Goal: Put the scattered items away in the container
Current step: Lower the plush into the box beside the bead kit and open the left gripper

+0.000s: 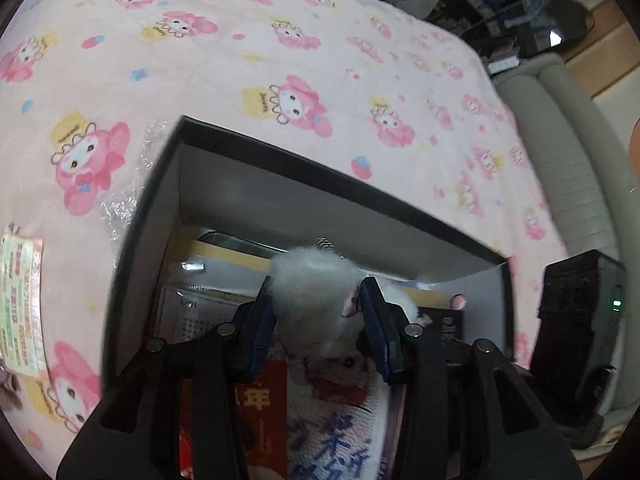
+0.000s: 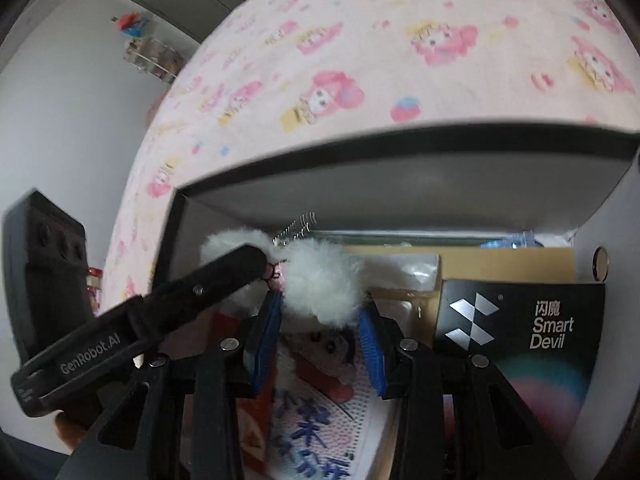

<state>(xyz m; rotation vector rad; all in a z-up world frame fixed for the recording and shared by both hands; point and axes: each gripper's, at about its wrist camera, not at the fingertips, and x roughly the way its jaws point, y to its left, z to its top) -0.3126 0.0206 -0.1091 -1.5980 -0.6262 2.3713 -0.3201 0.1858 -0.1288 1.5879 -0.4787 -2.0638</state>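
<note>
Left wrist view shows the black-rimmed cardboard box (image 1: 352, 184) on the pink cartoon-print bedspread (image 1: 240, 60), with bare bedding from nine to two o'clock. Both claws clamp one fluffy white pom-pom keychain (image 1: 316, 292) above the box interior: the left gripper (image 1: 320, 320) pinches one puff, the right gripper (image 2: 320, 320) the other. Inside lie a red booklet (image 1: 260, 412), a white pack with blue characters (image 2: 308, 432) and, at three o'clock, a black "Smart Devil" box (image 2: 532, 336). A snack packet (image 1: 20, 304) lies outside at nine o'clock.
</note>
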